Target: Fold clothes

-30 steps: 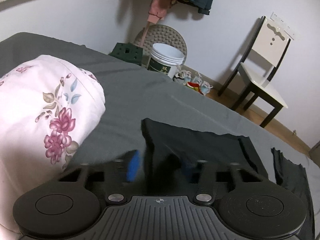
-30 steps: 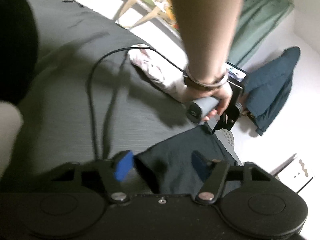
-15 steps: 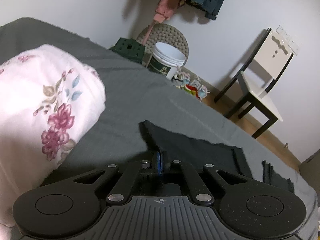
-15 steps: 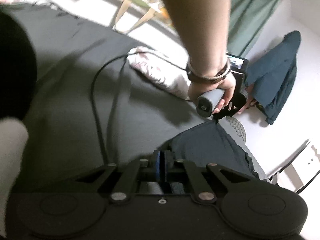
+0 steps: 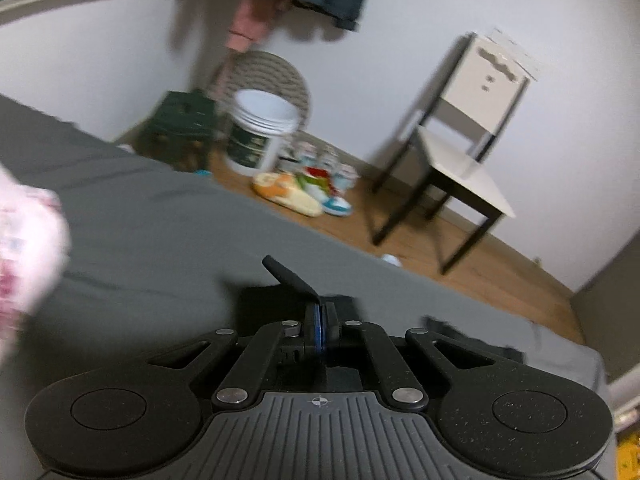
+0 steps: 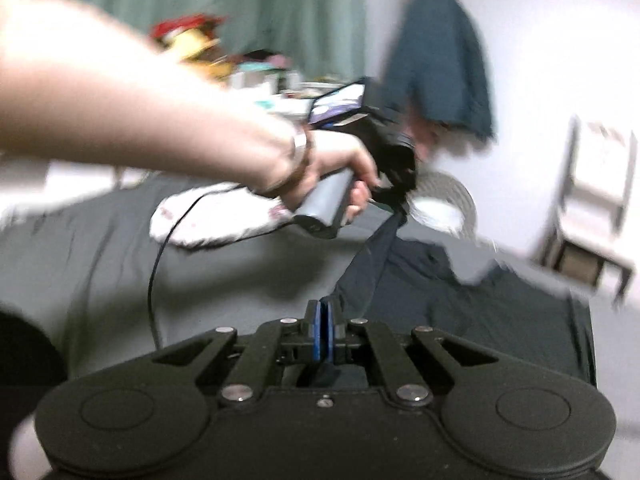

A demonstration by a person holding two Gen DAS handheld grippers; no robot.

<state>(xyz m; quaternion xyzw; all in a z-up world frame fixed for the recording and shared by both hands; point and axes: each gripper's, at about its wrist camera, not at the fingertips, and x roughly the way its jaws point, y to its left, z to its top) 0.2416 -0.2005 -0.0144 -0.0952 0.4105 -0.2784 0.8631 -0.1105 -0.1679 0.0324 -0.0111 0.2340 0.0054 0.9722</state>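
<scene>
Both grippers, left and right, are pinched on the dark garment, lifting its near edge off the grey bed while the rest lies beyond

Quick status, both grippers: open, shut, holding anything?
Left gripper: shut on a corner of the dark garment.
Right gripper: shut on the dark garment's edge.

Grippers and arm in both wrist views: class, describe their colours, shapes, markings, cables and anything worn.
Each gripper, left gripper and right gripper, is black with round discs, linkage bars, silver rivets, blue pads. The hand wears a metallic bracelet, grips a grey handle; a black cable trails.
</scene>
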